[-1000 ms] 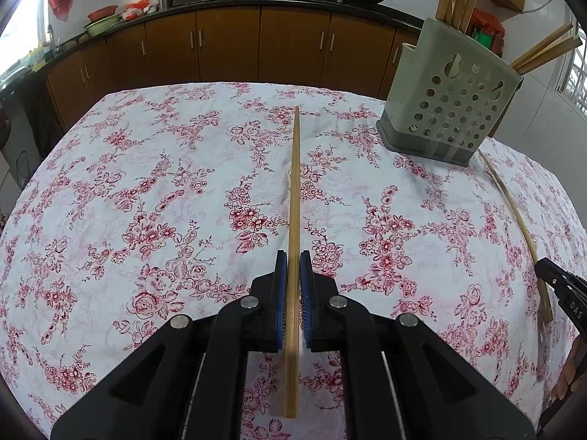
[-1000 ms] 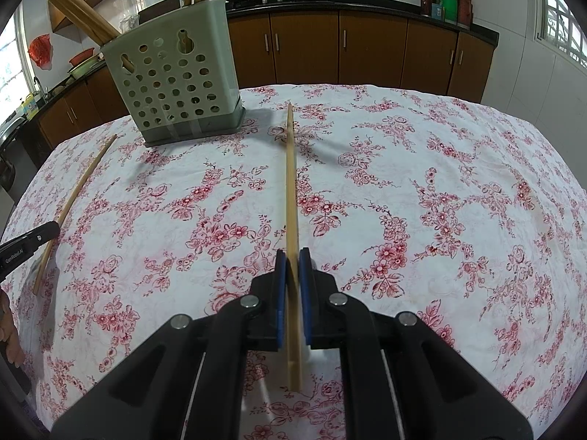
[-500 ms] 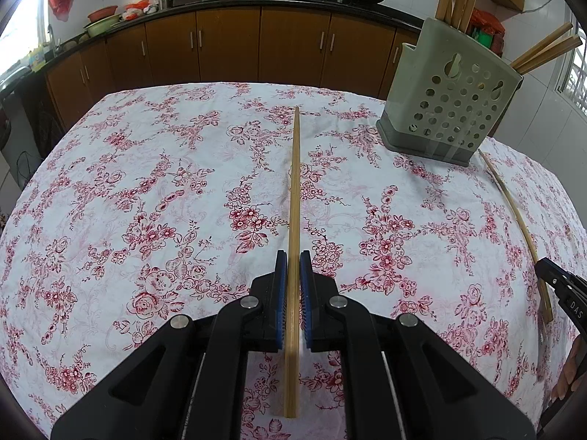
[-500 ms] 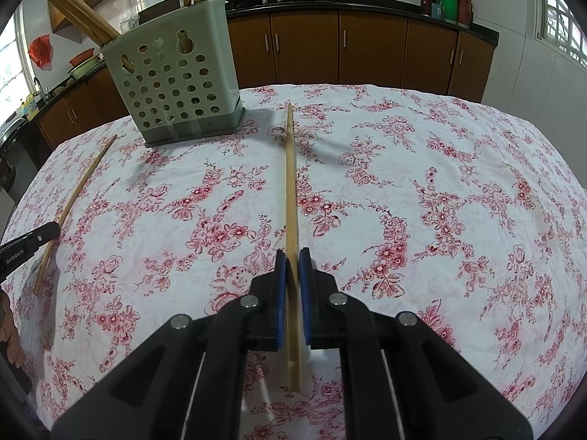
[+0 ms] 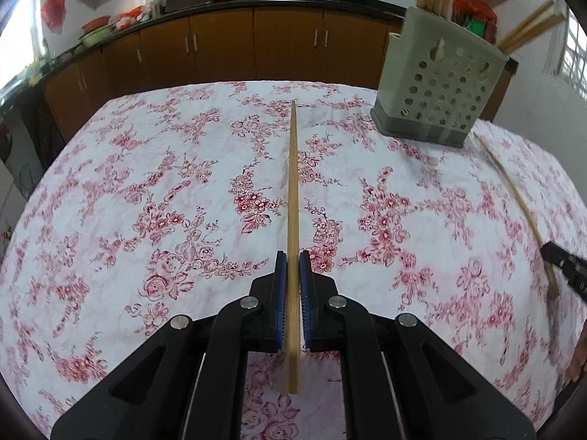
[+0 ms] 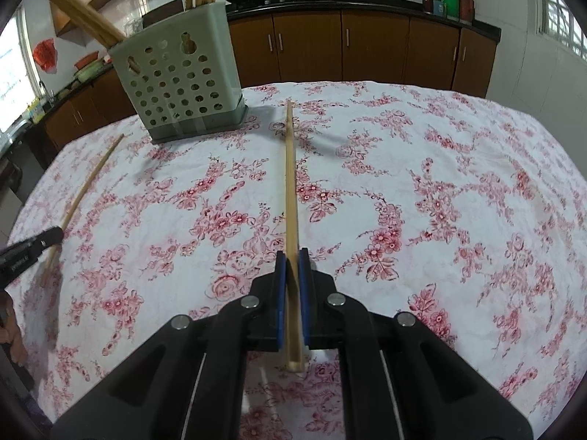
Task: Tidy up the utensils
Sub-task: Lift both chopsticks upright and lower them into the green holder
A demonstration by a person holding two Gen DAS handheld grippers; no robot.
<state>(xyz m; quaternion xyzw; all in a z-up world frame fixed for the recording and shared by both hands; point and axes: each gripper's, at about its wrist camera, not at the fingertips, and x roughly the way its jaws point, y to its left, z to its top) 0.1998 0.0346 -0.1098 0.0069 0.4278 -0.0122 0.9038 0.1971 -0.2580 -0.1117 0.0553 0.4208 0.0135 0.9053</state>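
Each tool — left [image 5: 293,262], right [image 6: 292,260] — clamped on a chopstick [image 5: 293,198], perforated holder [image 5: 440,88] beyond on floral cloth [image 5: 146,183].

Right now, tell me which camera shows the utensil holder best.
The right wrist view: the utensil holder stands nearer, with its perforated face, its base and the chopsticks sticking out of it all in frame. The left wrist view shows it smaller, blurred, near the right edge.

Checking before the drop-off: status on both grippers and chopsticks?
Left gripper shut on a chopstick. Right gripper shut on another chopstick. Holder upright, already stocked. Tablecloth path clear.
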